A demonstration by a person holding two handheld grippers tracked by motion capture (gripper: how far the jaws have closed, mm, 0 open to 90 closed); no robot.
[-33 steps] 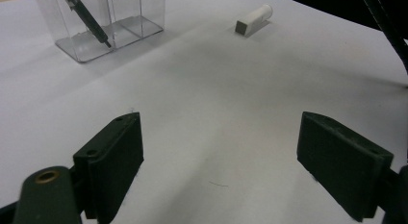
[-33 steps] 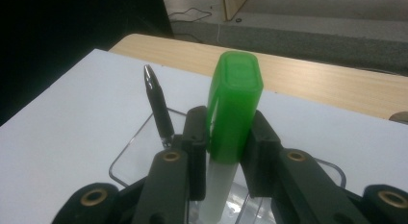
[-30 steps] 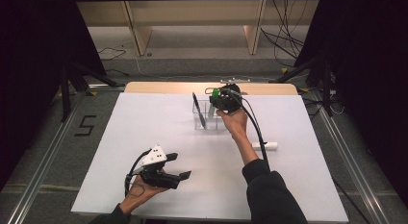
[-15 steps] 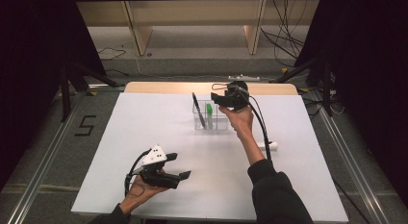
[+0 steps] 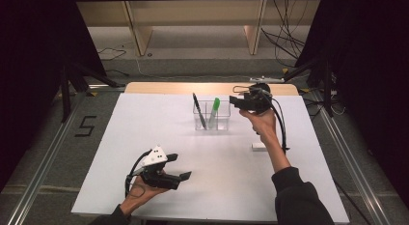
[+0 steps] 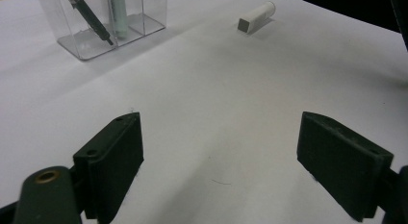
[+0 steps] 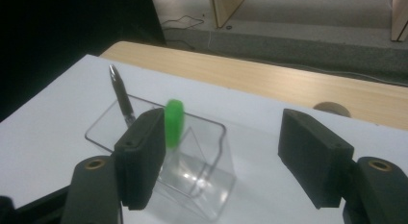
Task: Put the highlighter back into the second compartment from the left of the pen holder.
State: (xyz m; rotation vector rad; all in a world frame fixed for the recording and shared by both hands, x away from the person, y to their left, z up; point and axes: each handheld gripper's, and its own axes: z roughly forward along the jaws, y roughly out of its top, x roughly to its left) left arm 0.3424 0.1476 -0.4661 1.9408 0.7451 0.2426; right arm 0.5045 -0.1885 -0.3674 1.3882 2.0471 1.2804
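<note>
Your right gripper (image 5: 239, 102), jaws just opened and empty, hovers right of the clear holder (image 5: 212, 119) with the green marker (image 5: 214, 110), upper middle of the frame; your left gripper (image 5: 179, 169) is open, lower left.

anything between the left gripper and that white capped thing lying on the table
Nothing visible. In the left gripper view, bare white table runs from the open left gripper to the white marker. The clear holder stands off to the side.

We see a white tabletop (image 5: 144, 138) carrying a clear pen holder (image 5: 211, 119) and, well apart, what seems a small white cap (image 5: 259, 146).
</note>
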